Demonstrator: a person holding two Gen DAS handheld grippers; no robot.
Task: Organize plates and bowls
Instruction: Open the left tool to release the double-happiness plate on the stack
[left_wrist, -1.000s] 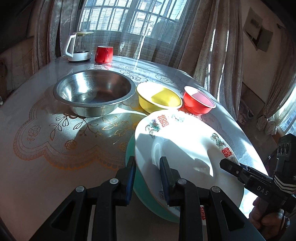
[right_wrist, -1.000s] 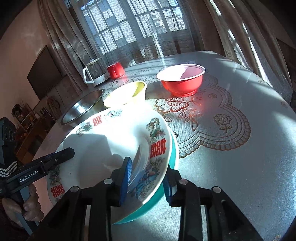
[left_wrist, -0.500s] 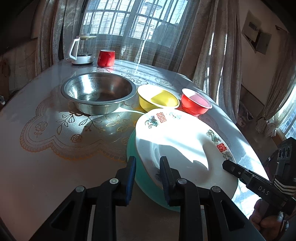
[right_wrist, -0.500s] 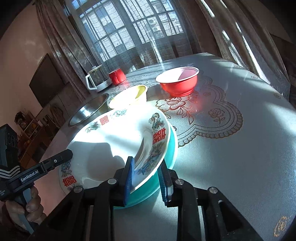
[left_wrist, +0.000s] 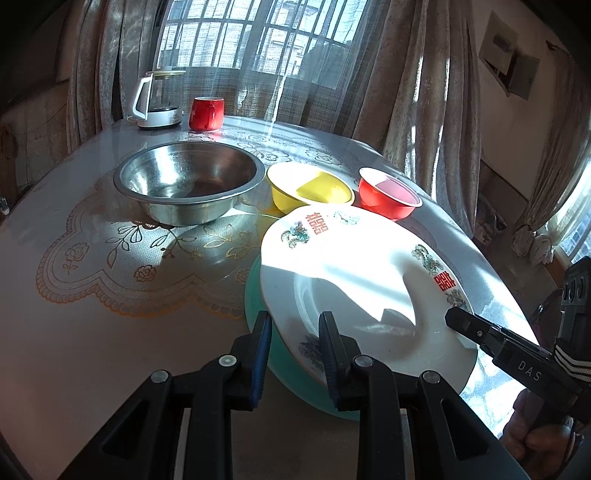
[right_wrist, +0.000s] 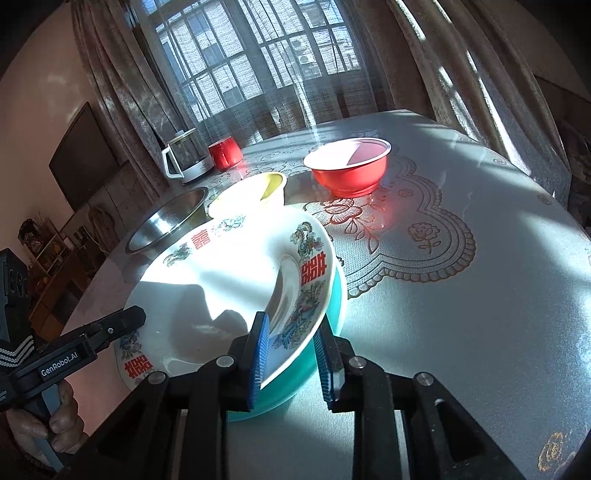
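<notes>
Three bowls stand in a row beyond your plates: a wide stainless-steel bowl (left_wrist: 186, 181) with a dull, scratched inside, a glossy yellow plastic bowl (left_wrist: 308, 188) just beside it, and a smaller red plastic bowl (left_wrist: 388, 195) with a white rim at the end. The yellow one sits closest to the far edge of the plates, its near side partly hidden by them. Farther back, near the sheer curtain (left_wrist: 295, 70), you have a glass kettle with a white handle (left_wrist: 157, 99) and a red ceramic mug (left_wrist: 206, 113) side by side. All of it rests on a round table under a smooth clear cover over a lace-patterned cloth (left_wrist: 110, 258).

Right in front of you, the round white porcelain plate printed with red double-happiness characters and green dragons (left_wrist: 354, 280) lies on top of a teal plate (left_wrist: 258, 291), whose edge peeks out beneath it. Your left gripper (left_wrist: 295, 332) has its blue-padded fingers apart, one on either side of the stacked rims, not pressing on them as far as you can see. Your right gripper (right_wrist: 291, 339) likewise straddles the opposite edge, one ribbed blue pad above the white rim, the other outside the teal one, with a gap showing.
</notes>
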